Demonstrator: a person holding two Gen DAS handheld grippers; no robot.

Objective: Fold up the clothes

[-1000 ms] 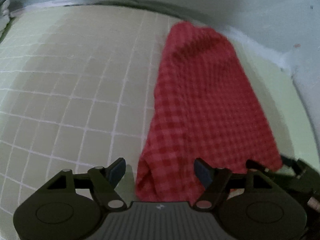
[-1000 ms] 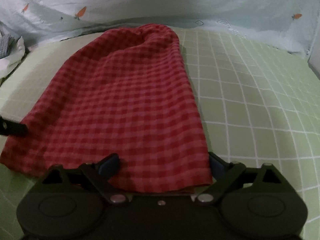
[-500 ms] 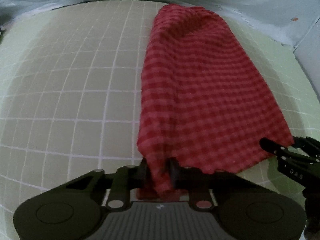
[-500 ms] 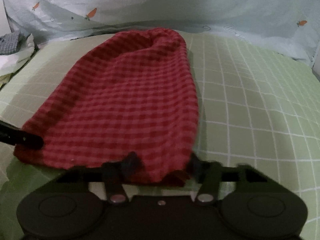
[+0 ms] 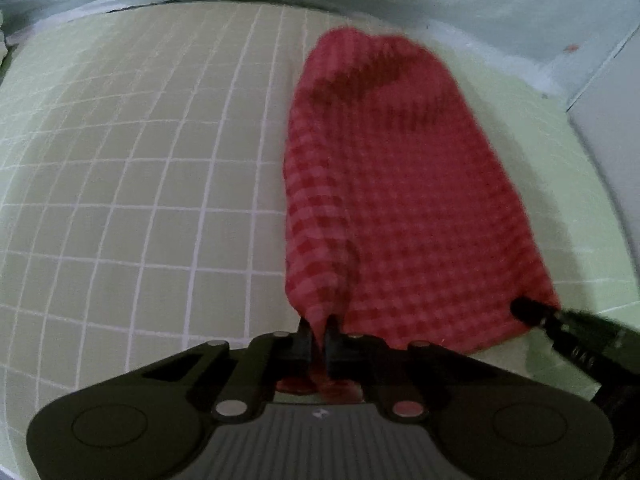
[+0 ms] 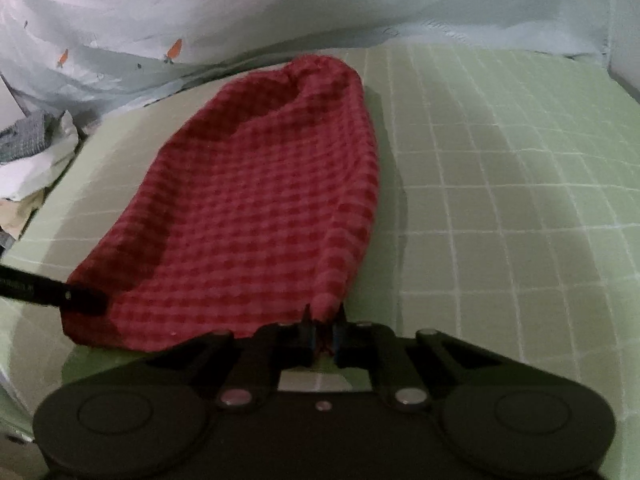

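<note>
A red checked cloth (image 5: pixel 404 200) lies lengthwise on the green grid bed cover (image 5: pixel 160 168), its near end lifted. My left gripper (image 5: pixel 319 330) is shut on the cloth's near left corner. My right gripper (image 6: pixel 322 330) is shut on the near right corner of the same cloth (image 6: pixel 260 208). The right gripper shows at the lower right of the left wrist view (image 5: pixel 560 320), and a left gripper finger (image 6: pixel 60 296) enters the right wrist view from the left. The cloth's far end bunches near the headboard side.
A pale blue sheet with carrot print (image 6: pixel 200 32) rises behind the bed. A heap of other clothes (image 6: pixel 28 152) lies at the left edge. The green cover (image 6: pixel 500 200) stretches bare to the right of the cloth.
Both grippers went from open around the cloth's near edge to shut on its corners. The near edge has since lifted and the cloth has drawn taut and narrower.
</note>
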